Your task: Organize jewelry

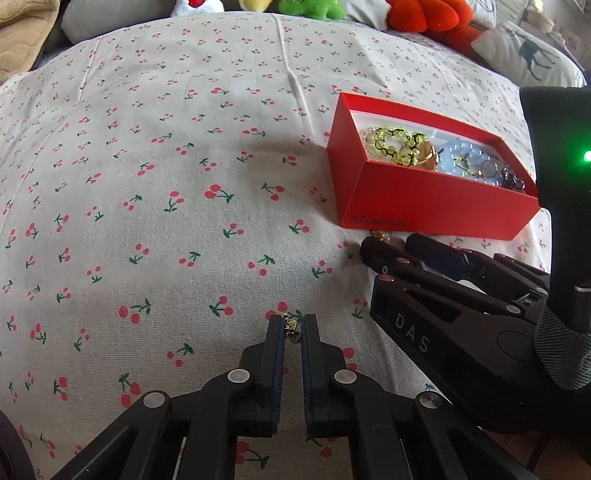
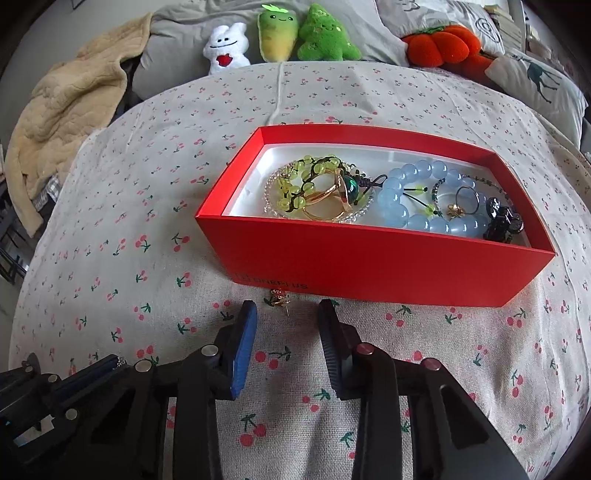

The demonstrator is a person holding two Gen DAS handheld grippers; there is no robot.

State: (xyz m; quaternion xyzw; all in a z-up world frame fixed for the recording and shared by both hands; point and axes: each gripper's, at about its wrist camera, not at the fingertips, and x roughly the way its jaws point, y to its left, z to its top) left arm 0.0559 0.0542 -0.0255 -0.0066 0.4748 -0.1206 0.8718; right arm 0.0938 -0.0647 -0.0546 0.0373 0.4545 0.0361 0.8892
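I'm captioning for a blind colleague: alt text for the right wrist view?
The open right gripper points at a small gold earring lying on cherry-print cloth just before a red box holding bead bracelets and rings.

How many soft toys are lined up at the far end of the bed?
4: a white toy, a yellow-green one, a green one and an orange-red one, left to right. More may be hidden beyond the frame.

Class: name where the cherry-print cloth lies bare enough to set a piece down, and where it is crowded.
Bare: the cherry cloth left of the red box, up to the plush toys. Crowded: inside the box, and the strip along its front holding a small earring and the right gripper.
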